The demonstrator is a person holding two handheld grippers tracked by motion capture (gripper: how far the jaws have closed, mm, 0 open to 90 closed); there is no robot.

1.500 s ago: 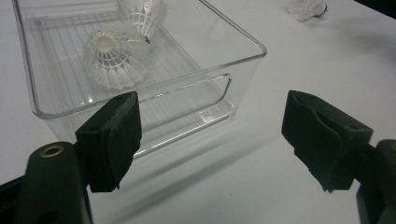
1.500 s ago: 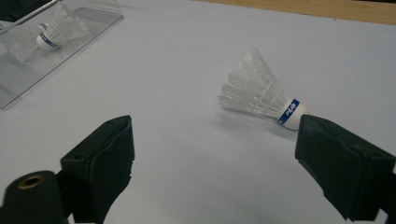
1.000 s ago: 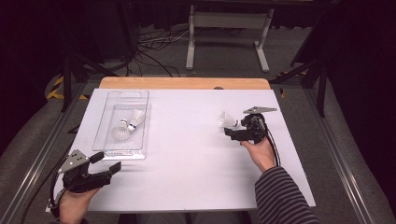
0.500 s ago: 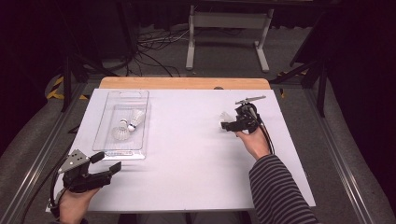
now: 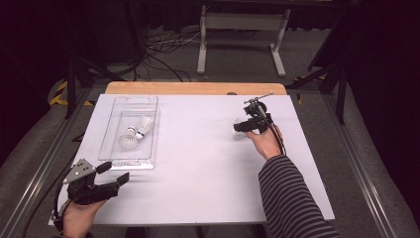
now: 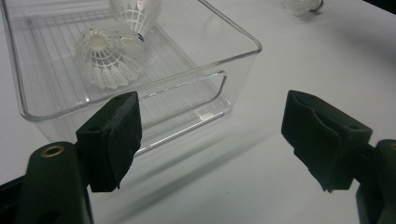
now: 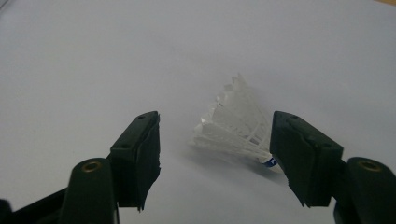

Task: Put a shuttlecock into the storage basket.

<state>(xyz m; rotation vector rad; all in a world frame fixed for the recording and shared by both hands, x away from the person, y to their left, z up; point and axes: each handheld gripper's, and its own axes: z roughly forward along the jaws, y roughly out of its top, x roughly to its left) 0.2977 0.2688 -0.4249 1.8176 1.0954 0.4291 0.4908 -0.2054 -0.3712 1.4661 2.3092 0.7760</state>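
Since a second ago: right claw (image 5: 241, 125) has travelled up the worktop (image 5: 198, 163) and turned toward the loose shuttlecock (image 7: 238, 128); left claw (image 5: 113, 180) unmoved.

Item, left: left claw, jaws wide apart, empty, resting low at the near left corner of the worktop, aimed at the clear tray (image 5: 113, 148). Well apart from the loose shuttlecock.

Item, left-centre: clear tray, holding two shuttlecocks (image 5: 135, 133), both lying on their sides and touching.

Item, right: loose shuttlecock, on the bare white worktop, lying on its side. In the right gripper view it sits just ahead of the claw, between the lines of the two jaws but nearer the right-hand one; its long axis runs slantwise, skirt up and toward the left jaw, cork low beside the right jaw.

Item, far right: right claw, jaws apart, nothing held. Judged the nearer hand by far; closing likely needs a little more advance so the jaws bracket the skirt.
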